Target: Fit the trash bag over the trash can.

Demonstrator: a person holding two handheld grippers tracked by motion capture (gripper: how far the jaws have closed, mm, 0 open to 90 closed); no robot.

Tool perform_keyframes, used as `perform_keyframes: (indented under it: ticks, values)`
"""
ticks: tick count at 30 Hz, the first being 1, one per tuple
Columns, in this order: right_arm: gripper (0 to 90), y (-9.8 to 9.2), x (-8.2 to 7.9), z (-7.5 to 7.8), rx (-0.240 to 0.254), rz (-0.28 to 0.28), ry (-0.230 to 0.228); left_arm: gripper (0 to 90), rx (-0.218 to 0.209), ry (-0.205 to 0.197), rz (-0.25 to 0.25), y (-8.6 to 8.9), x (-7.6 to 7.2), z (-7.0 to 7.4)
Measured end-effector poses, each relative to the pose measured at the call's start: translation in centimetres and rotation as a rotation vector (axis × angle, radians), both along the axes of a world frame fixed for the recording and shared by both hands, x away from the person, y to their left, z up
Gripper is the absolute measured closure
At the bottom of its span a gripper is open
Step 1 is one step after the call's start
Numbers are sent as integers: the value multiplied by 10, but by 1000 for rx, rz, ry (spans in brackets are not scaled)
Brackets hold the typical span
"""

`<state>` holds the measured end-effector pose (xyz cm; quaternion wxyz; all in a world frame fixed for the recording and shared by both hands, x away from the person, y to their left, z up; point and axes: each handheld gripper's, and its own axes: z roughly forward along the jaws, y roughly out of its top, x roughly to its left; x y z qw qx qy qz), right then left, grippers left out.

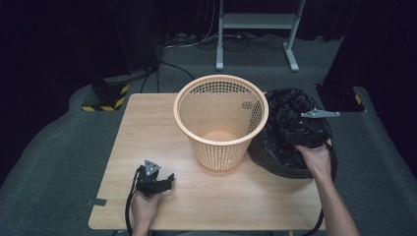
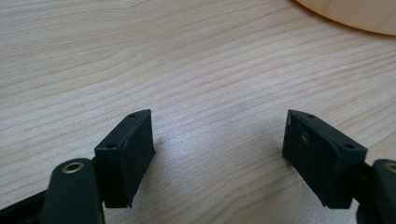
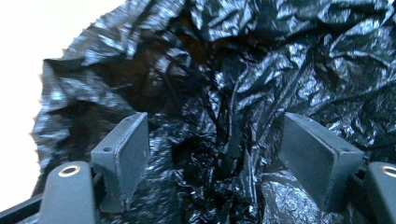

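While the right gripper (image 3: pixel 212 158) hung wide over the bag (image 1: pixel 290 132) at centre right, that bag looked light, floppy, slippery; pinch a bunched fold. Left gripper (image 2: pixel 217 154) sat wide, empty.

place: lab/studio | signs: black curtains (image 1: pixel 44 44); hazard-striped stand base (image 1: pixel 104 102); floor cables (image 1: pixel 196 42); grey carpet (image 1: pixel 59 147)

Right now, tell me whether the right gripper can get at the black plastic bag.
Probably yes. The right gripper points into the crumpled black plastic bag beside the orange mesh basket; its jaws stand open with folds of film between them, and nothing lies in the way.
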<state>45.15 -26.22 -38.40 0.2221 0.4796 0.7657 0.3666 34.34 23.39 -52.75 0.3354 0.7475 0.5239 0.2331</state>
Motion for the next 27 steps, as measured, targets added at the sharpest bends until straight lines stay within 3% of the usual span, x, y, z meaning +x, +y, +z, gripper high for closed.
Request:
perform_keyframes:
  ticks: [11, 27]
  values:
    - [168, 3, 22, -18, -36, -33, 68, 248, -5, 0, 12, 0, 0, 0]
    - [177, 6, 47, -42, -77, -48, 156, 248, -4, -1, 9, 0, 0, 0]
